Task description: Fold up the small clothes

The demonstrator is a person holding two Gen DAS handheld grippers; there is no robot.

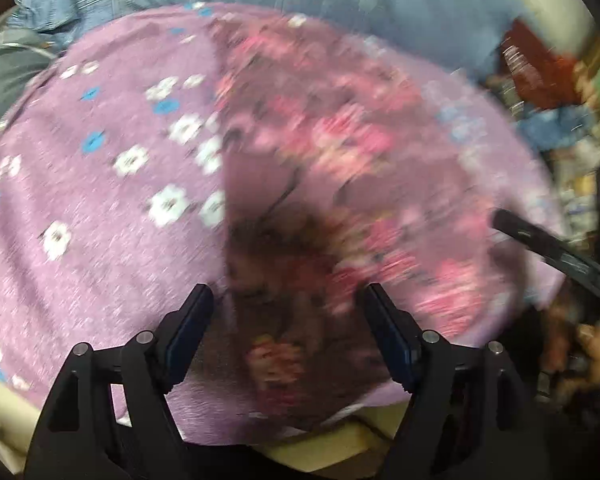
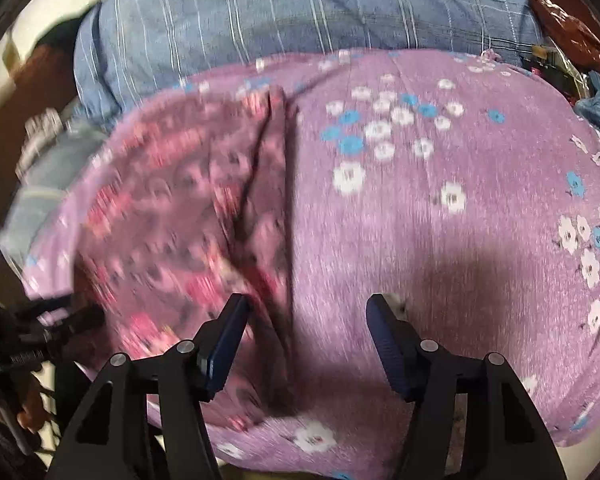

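Blue striped cloth (image 2: 284, 8) backs the purple garment (image 2: 420, 220), fold running away.

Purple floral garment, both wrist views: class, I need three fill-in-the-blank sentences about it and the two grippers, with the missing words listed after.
1. The purple garment is printed with white and ____ flowers.
2. Beyond it lies a striped ____ shirt.
3. The left gripper and right gripper both stand ____, gripping nothing.

Missing words: blue; blue; open
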